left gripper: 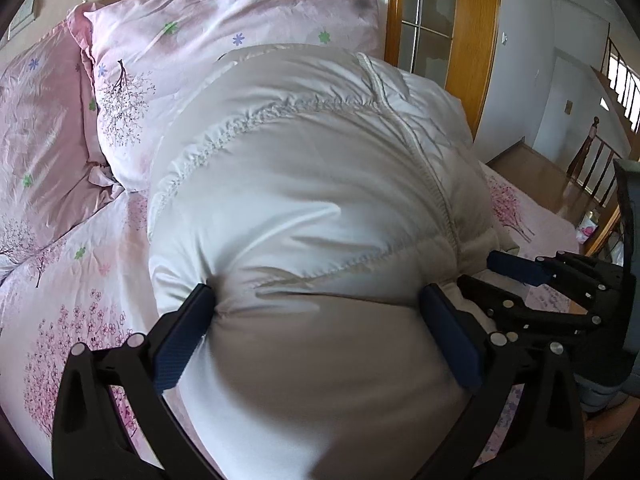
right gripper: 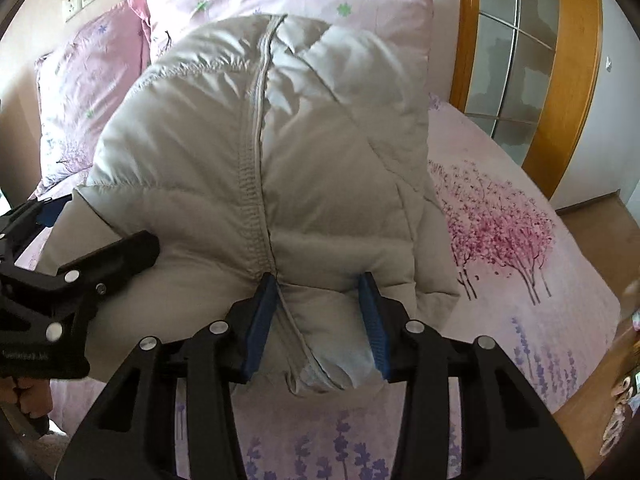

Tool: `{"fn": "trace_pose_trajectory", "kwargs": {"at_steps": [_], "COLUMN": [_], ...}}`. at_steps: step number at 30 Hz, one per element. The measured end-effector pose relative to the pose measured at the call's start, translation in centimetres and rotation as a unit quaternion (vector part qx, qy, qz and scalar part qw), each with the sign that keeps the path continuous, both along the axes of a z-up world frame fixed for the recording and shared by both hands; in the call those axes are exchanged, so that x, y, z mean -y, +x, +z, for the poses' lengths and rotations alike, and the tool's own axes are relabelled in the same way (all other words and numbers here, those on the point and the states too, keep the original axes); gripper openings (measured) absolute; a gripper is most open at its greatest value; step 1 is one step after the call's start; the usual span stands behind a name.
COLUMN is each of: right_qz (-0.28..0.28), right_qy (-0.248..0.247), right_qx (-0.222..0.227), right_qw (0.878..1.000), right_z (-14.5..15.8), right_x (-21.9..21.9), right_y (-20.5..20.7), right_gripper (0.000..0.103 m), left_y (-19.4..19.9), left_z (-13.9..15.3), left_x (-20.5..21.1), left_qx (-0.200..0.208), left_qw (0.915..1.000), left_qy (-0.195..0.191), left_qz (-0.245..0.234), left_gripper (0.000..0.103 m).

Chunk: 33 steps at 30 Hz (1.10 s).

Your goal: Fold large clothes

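Note:
A puffy white down jacket (left gripper: 312, 184) with a zipper down its middle lies bunched on the pink floral bed (left gripper: 80, 264). My left gripper (left gripper: 316, 304) is shut on the jacket's near edge, fabric bulging between its blue pads. In the right wrist view the jacket (right gripper: 260, 152) looks grey-white. My right gripper (right gripper: 318, 288) is shut on its near edge beside the zipper. The left gripper (right gripper: 92, 264) shows at the left there. The right gripper (left gripper: 560, 288) shows at the right of the left wrist view.
Two pink floral pillows (left gripper: 224, 28) (left gripper: 36, 128) lean at the headboard wall behind the jacket. A wooden-framed glass door (right gripper: 520, 60) stands at the right. Wooden floor (left gripper: 532, 168) and a stair railing lie beyond the bed's right edge.

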State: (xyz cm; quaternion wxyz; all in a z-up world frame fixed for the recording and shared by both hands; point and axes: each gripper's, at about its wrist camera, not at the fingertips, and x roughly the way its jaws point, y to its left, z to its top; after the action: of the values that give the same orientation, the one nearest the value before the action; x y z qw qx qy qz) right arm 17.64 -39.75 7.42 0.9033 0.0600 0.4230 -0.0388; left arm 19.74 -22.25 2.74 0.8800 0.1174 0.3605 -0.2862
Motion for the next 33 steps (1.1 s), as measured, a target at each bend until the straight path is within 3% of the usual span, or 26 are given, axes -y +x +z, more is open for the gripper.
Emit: {"fn": "trace_pose_trajectory", "kwargs": {"at_steps": [6, 9, 11, 12, 15, 20, 24, 27, 30, 33], "right_qz": [0.000, 0.003, 0.005, 0.007, -0.005, -0.027, -0.042, -0.045, -0.039, -0.034], "right_qy": [0.034, 0.071, 0.124, 0.165, 0.246, 0.313, 0.307, 0.282, 0.302, 0.338], "right_qx": [-0.001, -0.002, 0.000, 0.004, 0.035, 0.052, 0.019, -0.009, -0.035, -0.056], "right_qw": [0.999, 0.997, 0.992, 0.986, 0.969, 0.948, 0.951, 0.958, 0.952, 0.939], "right_z": [-0.4, 0.1, 1.0, 1.5, 3.4, 5.4, 5.3, 4.2, 2.4, 0.8], "right_x": [1.0, 1.9, 3.2, 4.1, 6.4, 9.7, 10.8, 11.3, 12.0, 12.8], "right_y": [0.1, 0.0, -0.1, -0.3, -1.1, -1.0, 0.7, 2.3, 3.8, 5.2], "right_gripper": [0.044, 0.046, 0.049, 0.059, 0.086, 0.098, 0.100, 0.100, 0.101, 0.101], "left_y": [0.0, -0.4, 0.0, 0.5, 4.1, 9.1, 10.0, 9.9, 9.6, 9.5], "left_z": [0.1, 2.8, 5.0, 5.7, 6.2, 3.0, 1.5, 1.3, 1.4, 1.1], "left_x": [-0.2, -3.1, -6.4, -7.7, -11.0, -13.3, -13.4, -12.6, -11.3, -10.3], "left_qx": [0.005, -0.017, -0.022, -0.024, -0.075, -0.189, -0.225, -0.225, -0.214, -0.213], "left_qw": [0.9999, 0.9975, 0.9926, 0.9902, 0.9816, 0.9539, 0.9396, 0.9425, 0.9518, 0.9549], "left_qy": [-0.002, -0.061, -0.117, -0.136, -0.175, -0.232, -0.257, -0.247, -0.220, -0.206], "left_qz": [-0.009, -0.029, -0.024, -0.018, -0.005, 0.023, 0.017, 0.009, -0.004, -0.016], "left_gripper": [0.101, 0.097, 0.097, 0.097, 0.100, 0.100, 0.100, 0.100, 0.101, 0.101]}}
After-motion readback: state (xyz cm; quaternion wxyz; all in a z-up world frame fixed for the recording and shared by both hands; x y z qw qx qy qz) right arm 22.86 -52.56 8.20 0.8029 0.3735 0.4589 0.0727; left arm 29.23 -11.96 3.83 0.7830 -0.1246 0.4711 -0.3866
